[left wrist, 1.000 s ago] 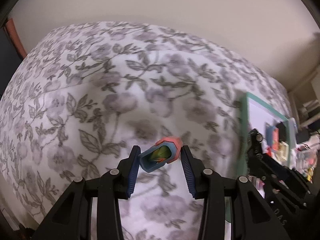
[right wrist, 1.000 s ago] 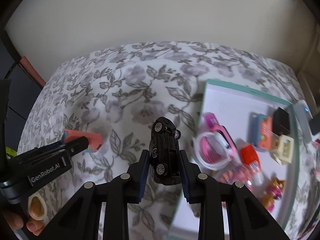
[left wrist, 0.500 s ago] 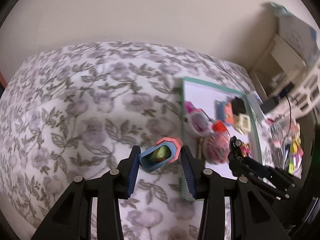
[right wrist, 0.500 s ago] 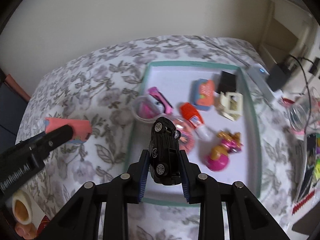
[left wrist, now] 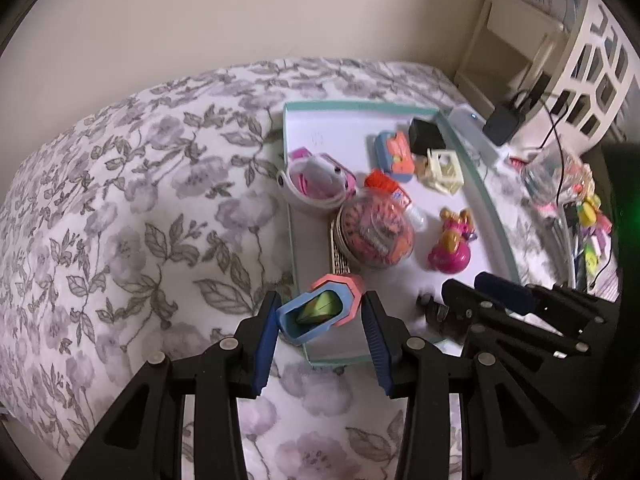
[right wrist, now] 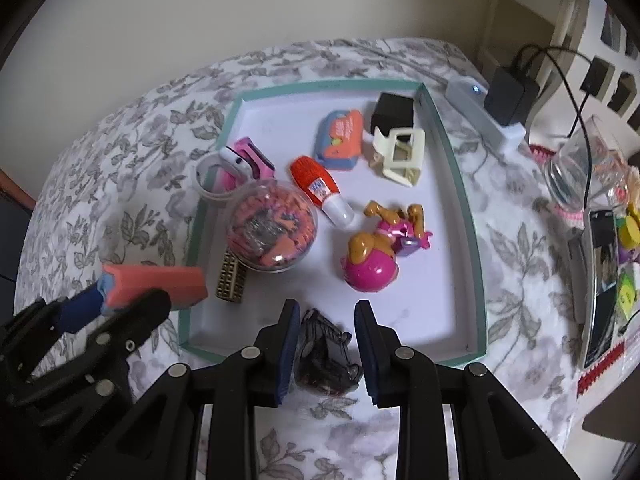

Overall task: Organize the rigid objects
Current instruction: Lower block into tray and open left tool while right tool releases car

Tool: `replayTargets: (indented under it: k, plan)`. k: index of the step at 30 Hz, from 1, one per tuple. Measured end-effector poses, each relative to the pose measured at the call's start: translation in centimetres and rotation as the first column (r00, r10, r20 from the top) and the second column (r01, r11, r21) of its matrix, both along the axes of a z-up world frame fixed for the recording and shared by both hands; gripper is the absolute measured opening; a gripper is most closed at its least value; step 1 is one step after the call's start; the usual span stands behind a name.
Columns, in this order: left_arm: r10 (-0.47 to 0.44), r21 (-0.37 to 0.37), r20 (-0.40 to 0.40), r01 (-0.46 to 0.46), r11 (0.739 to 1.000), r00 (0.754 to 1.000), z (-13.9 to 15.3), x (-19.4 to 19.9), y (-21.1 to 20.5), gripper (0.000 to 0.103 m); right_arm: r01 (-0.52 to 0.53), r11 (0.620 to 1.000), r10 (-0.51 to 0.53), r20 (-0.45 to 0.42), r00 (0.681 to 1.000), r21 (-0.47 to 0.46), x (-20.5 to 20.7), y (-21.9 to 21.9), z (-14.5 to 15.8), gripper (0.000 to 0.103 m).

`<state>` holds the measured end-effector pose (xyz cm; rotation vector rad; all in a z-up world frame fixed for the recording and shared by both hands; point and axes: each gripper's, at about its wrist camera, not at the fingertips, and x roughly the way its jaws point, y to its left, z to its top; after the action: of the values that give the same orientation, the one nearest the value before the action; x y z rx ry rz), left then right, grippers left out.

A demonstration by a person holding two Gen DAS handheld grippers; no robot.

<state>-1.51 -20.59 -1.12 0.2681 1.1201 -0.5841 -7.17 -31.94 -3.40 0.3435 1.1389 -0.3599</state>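
Left tool (left wrist: 320, 330), right tool (right wrist: 326, 340): black frames, blue pads, silver screws.

Dim, soft indoor light with only faint shadows under the toys. Heavy fisheye bending and black corners. The car (right wrist: 324, 354) is smeared by blur; far right clutter's soft too.

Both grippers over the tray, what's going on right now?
A person is sorting small toys into the teal-rimmed tray on the floral bedspread. The left gripper is shut on a pink and blue case, held over the tray's near-left corner. The right gripper stands open, with the black toy car lying between its fingers at the tray's near edge. A clear ball of beads and a pink doll figure already sit inside.
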Motion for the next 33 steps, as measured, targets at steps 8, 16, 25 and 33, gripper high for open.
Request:
replayTargets:
  k: [8,16,25,33]
  plan:
    - [-0.019,0.032,-0.006,0.019,0.999,1.000,-1.1,-0.3,-0.6,0.043,0.000,1.000,0.000,-0.022,1.000,-0.003,0.1,0.1,-0.5,0.030]
    - [-0.007,0.024,0.006,0.007,1.000,1.000,-0.8,-0.2,-0.2,0.044,-0.012,1.000,0.011,-0.027,1.000,-0.019,0.2,0.5,-0.4,0.031]
    - [0.105,0.065,0.067,-0.109,0.992,0.992,0.0,1.0,2.9,0.050,-0.020,0.999,0.019,-0.022,1.000,-0.028,-0.2,1.4,-0.3,0.032]
    - [0.164,0.103,0.074,-0.171,0.980,0.984,-0.3,1.0,5.1,0.051,-0.030,0.999,0.030,0.000,1.000,-0.043,-0.8,2.7,-0.2,0.064]
